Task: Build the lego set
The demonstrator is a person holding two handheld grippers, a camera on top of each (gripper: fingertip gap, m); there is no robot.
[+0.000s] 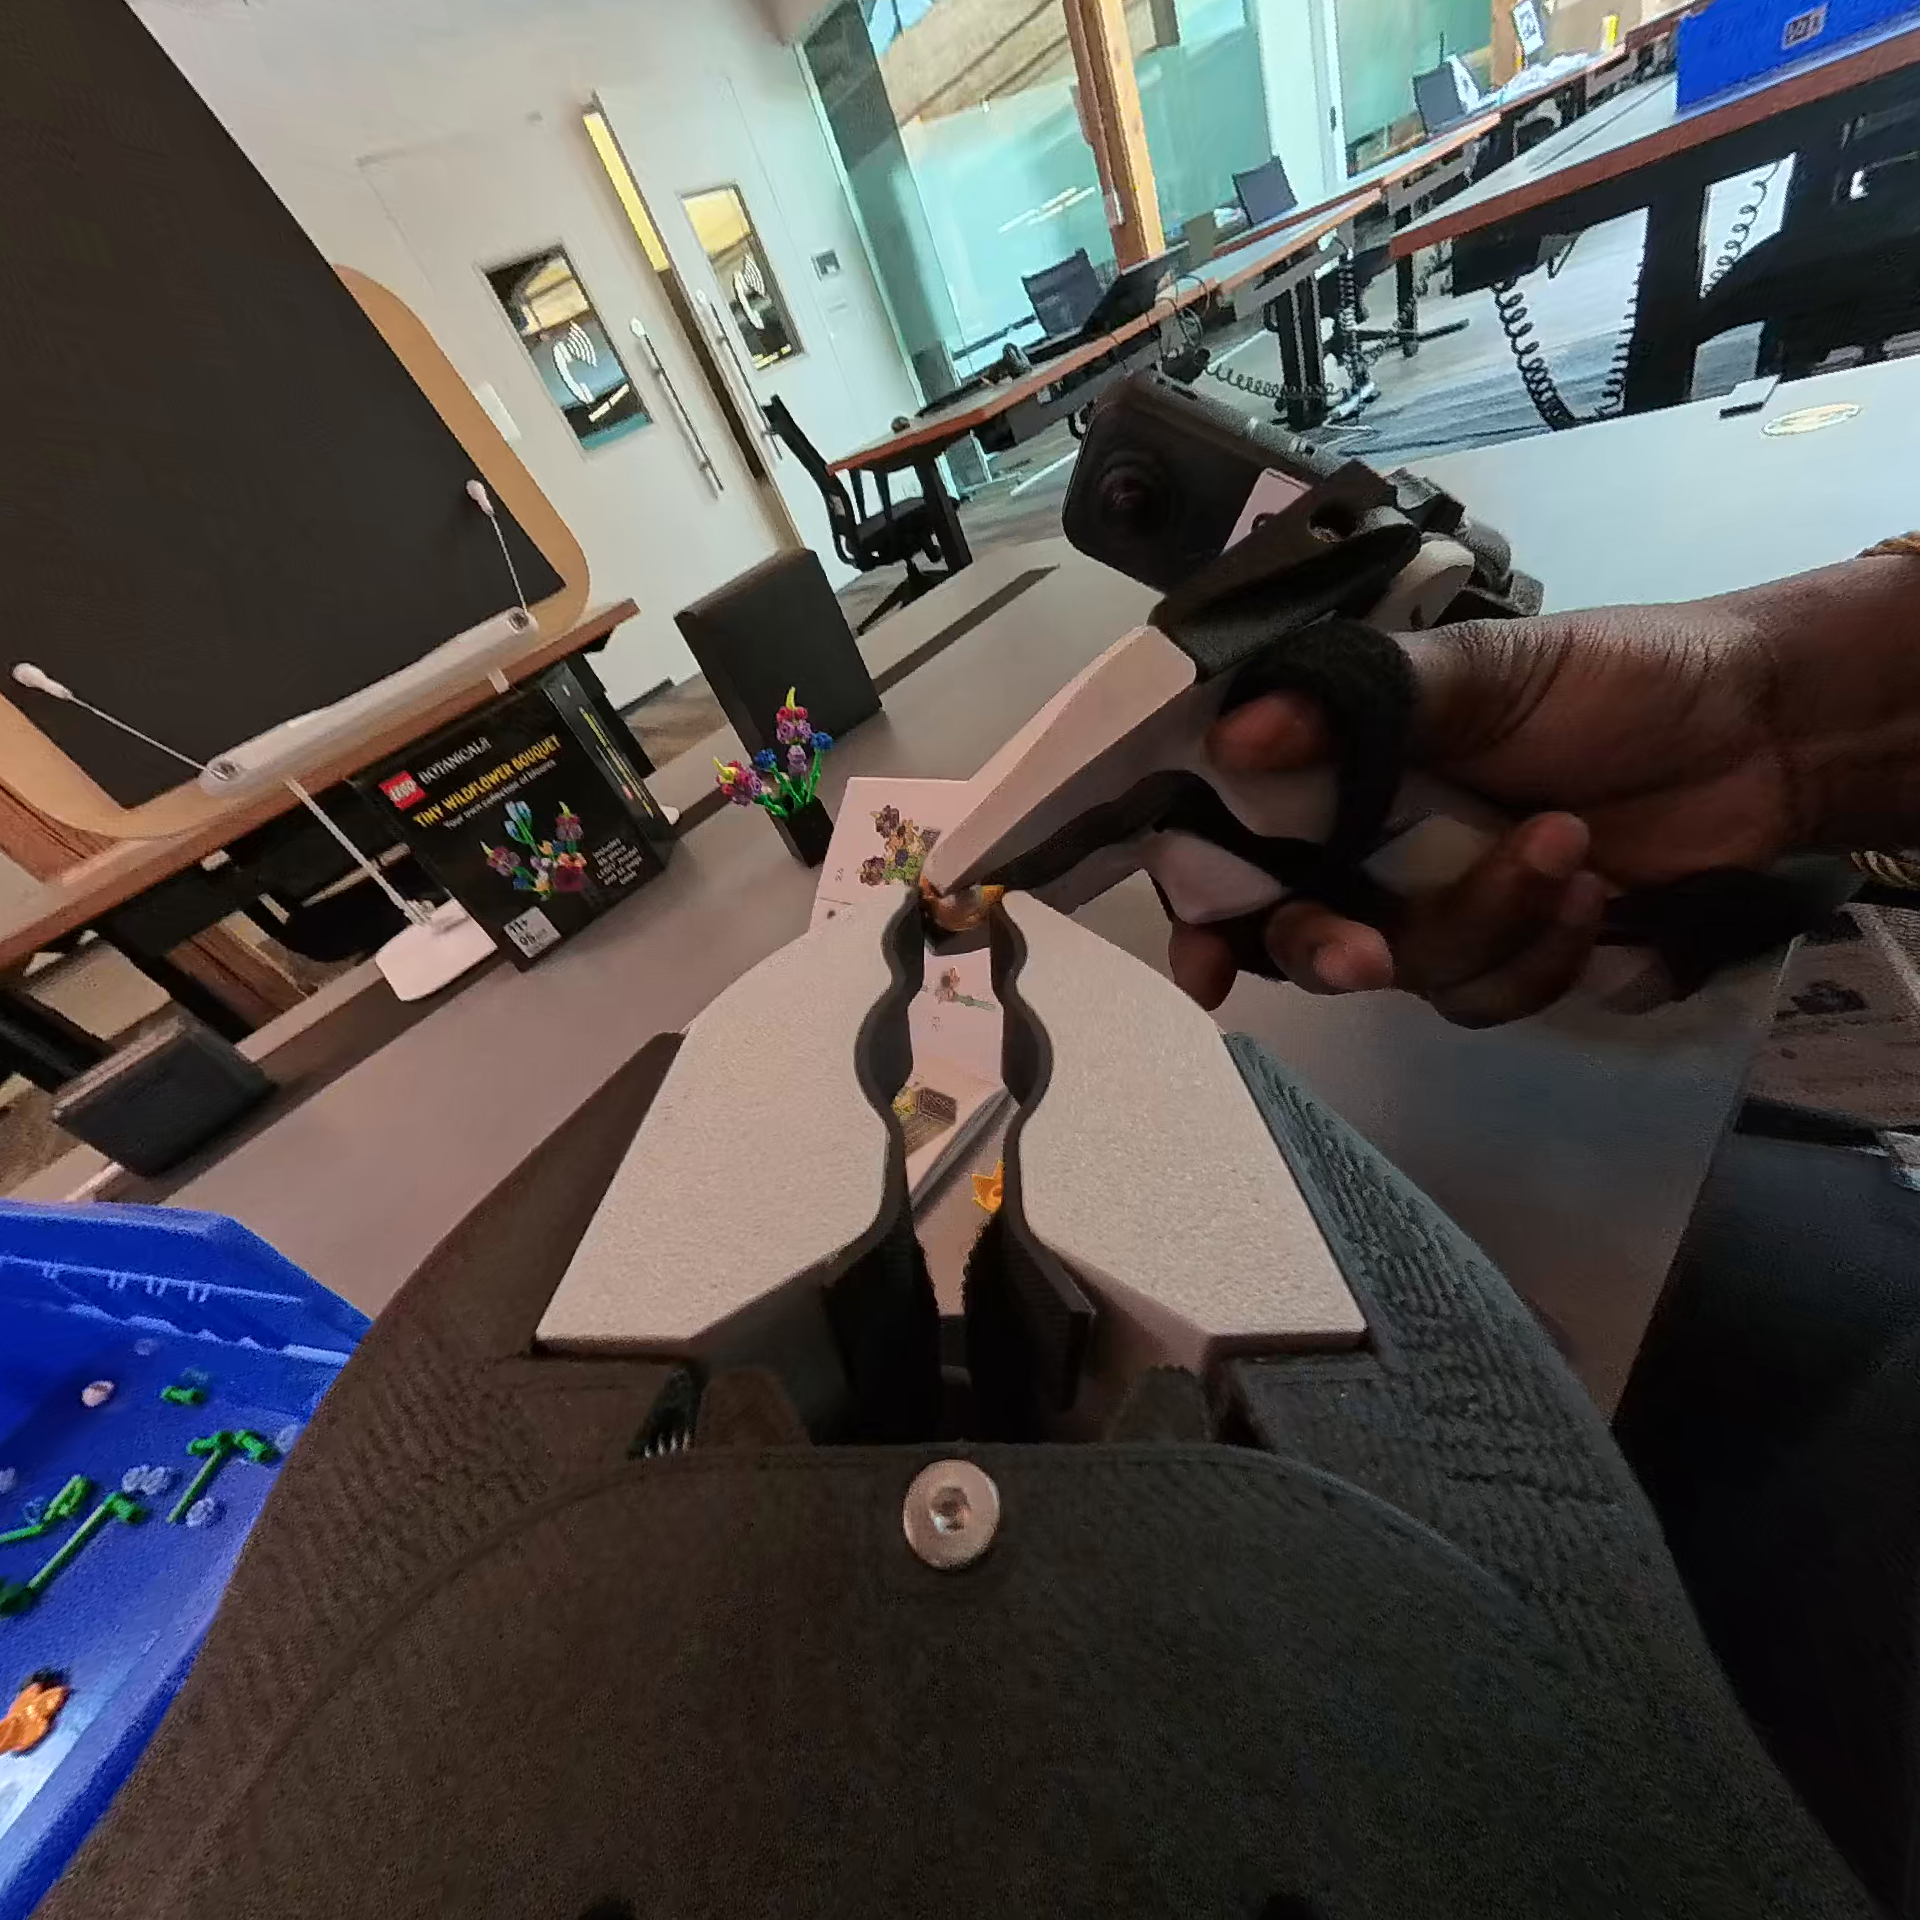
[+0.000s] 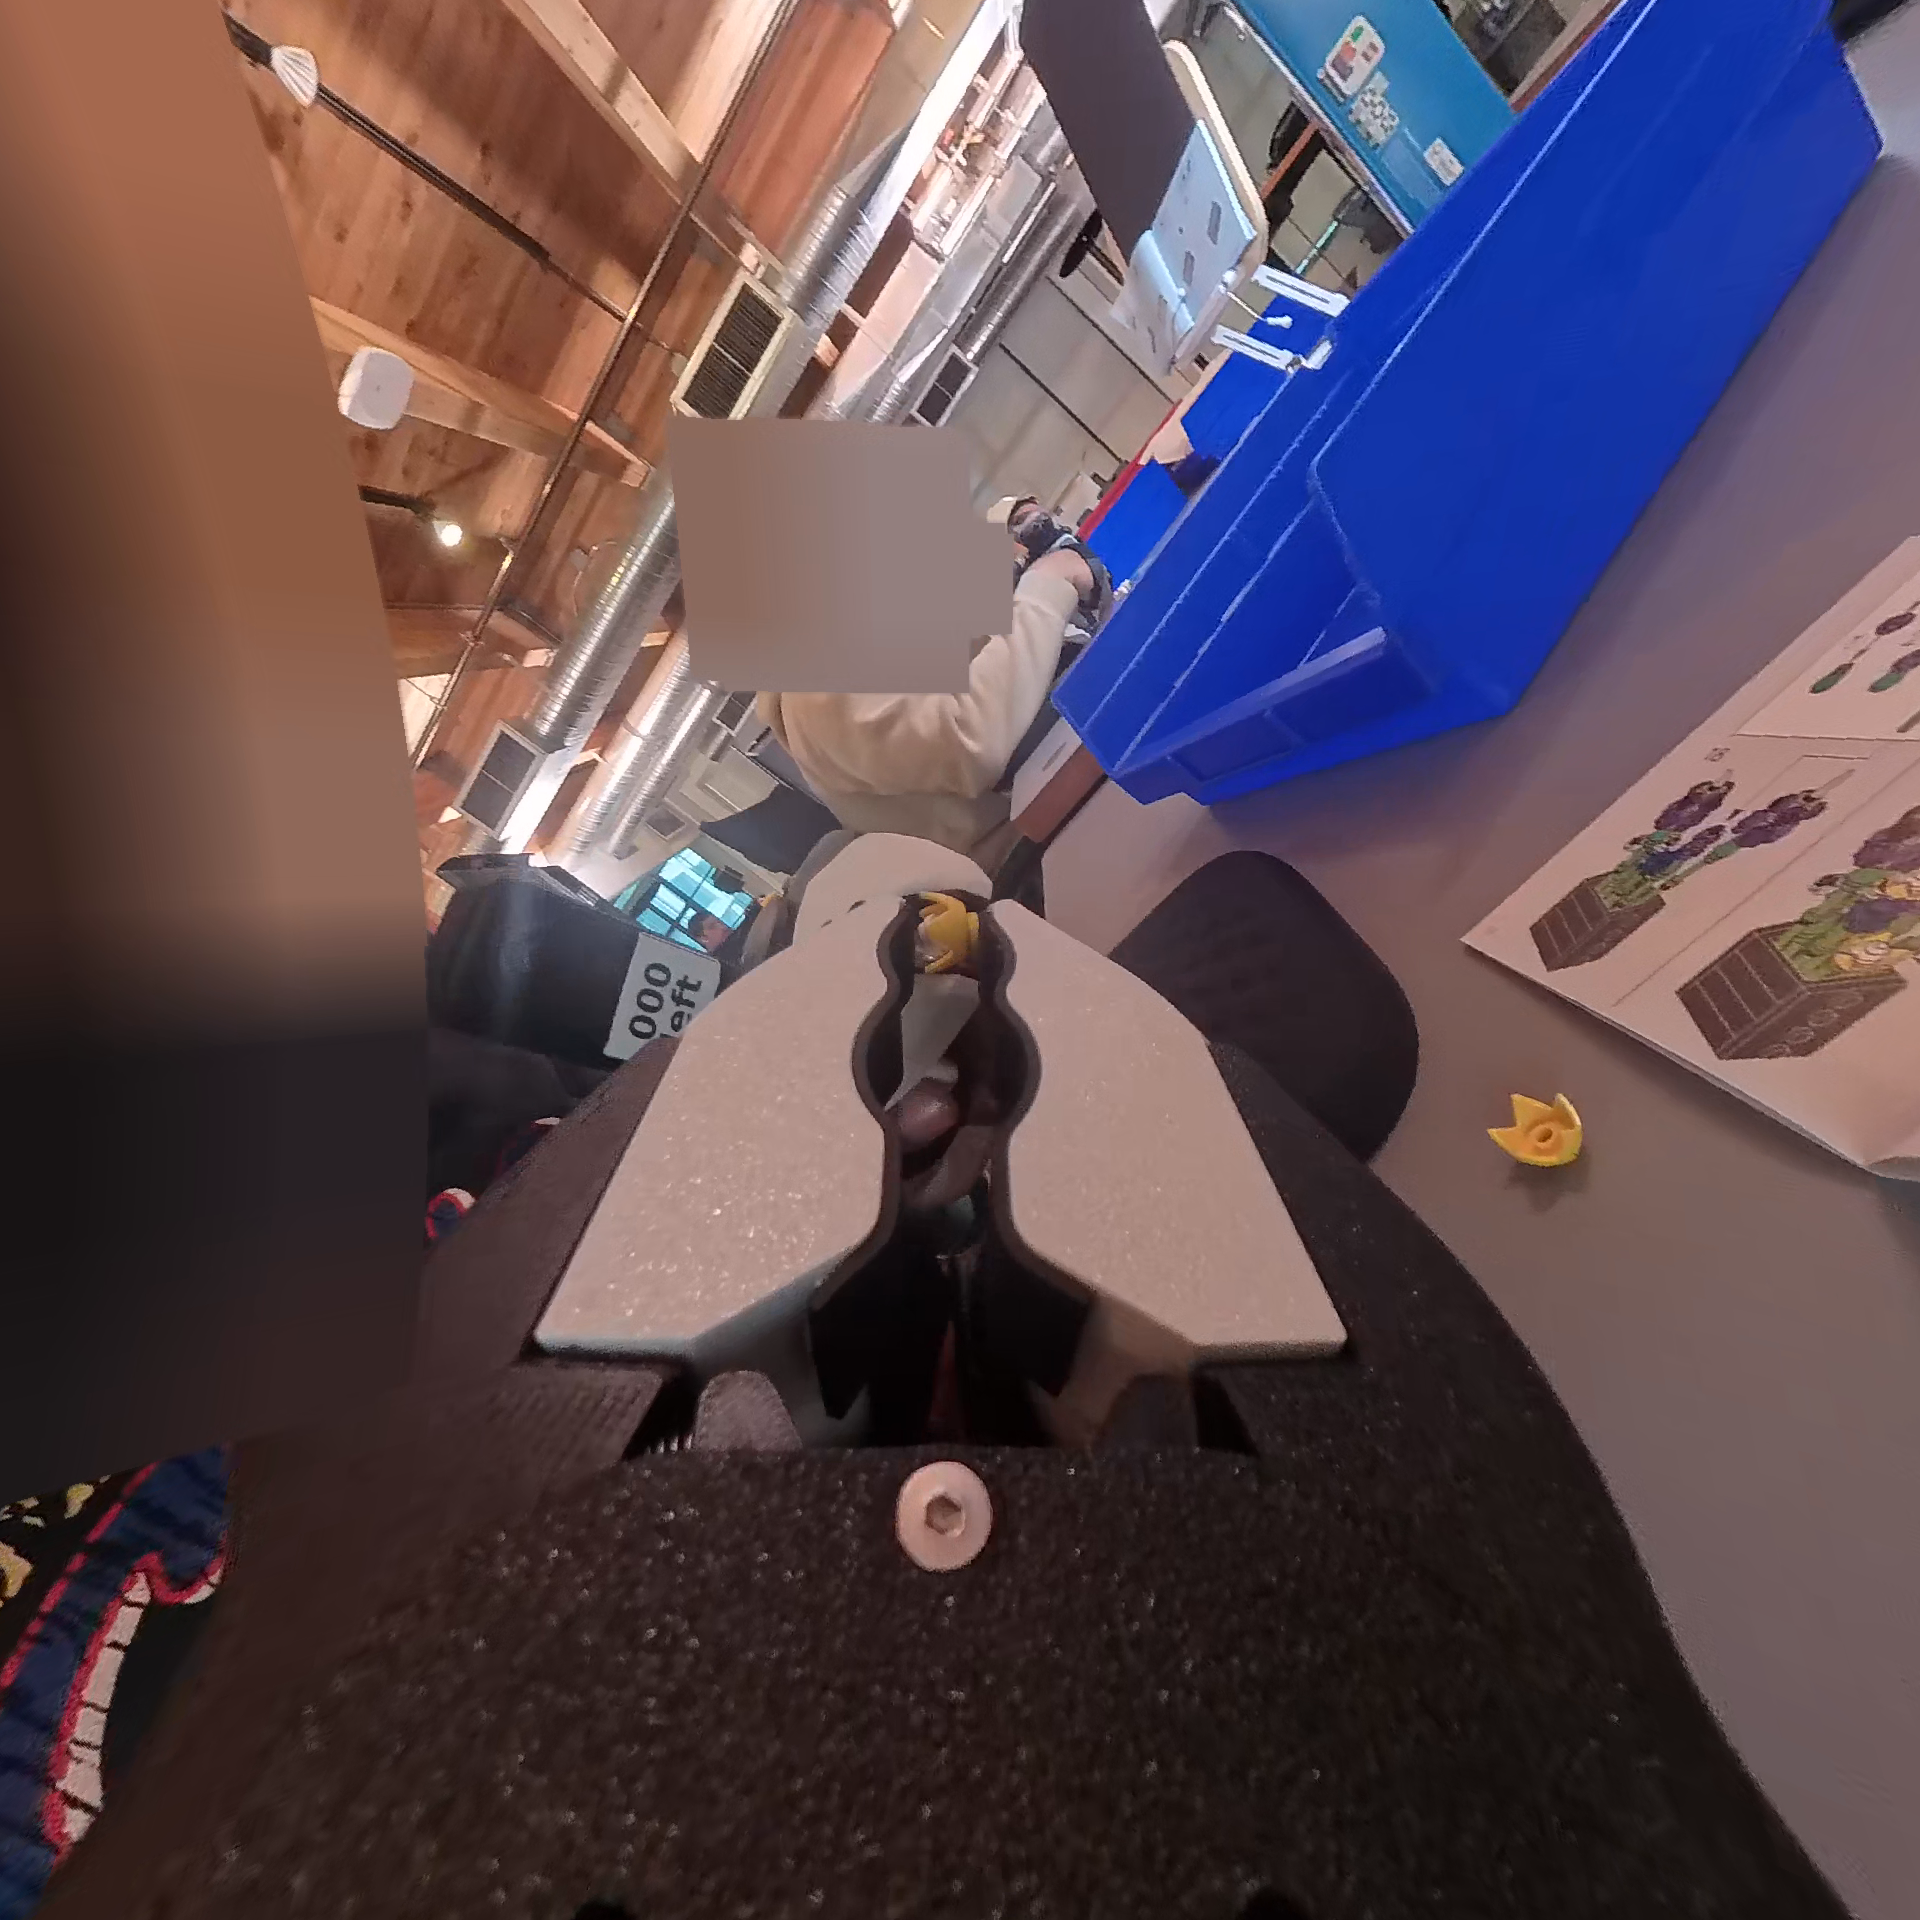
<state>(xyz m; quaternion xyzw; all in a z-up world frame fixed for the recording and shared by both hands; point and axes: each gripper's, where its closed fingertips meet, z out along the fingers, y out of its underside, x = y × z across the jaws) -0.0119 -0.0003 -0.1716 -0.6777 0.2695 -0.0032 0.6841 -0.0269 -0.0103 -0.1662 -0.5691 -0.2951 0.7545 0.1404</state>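
Blue bin (image 1: pixel 125 1455): low at the far left of the left wrist view, with green stem pieces (image 1: pixel 213 1455) and an orange piece (image 1: pixel 31 1714) lying loose inside.
Set box (image 1: pixel 530 821): black, standing on the grey table (image 1: pixel 499 1122) behind the bin.
Finished bouquet (image 1: pixel 784 774): a small flower model in a dark pot, just right of the box (well apart from the grippers).
Instruction booklet (image 2: pixel 1766 914): open flat on the table, partly hidden by the fingers in the left view.
Left gripper (image 1: pixel 958 920): raised above the table, its tips closed down on a small yellow-orange flower piece (image 1: pixel 961 906).
Right gripper (image 2: pixel 948 930): comes in from the right, held by a hand (image 1: pixel 1558 821); its tips meet the left gripper's at the same piece, and its own view shows them clamped on yellow.
Spare yellow flower piece (image 2: pixel 1538 1132): alone on the table, near the booklet's corner.
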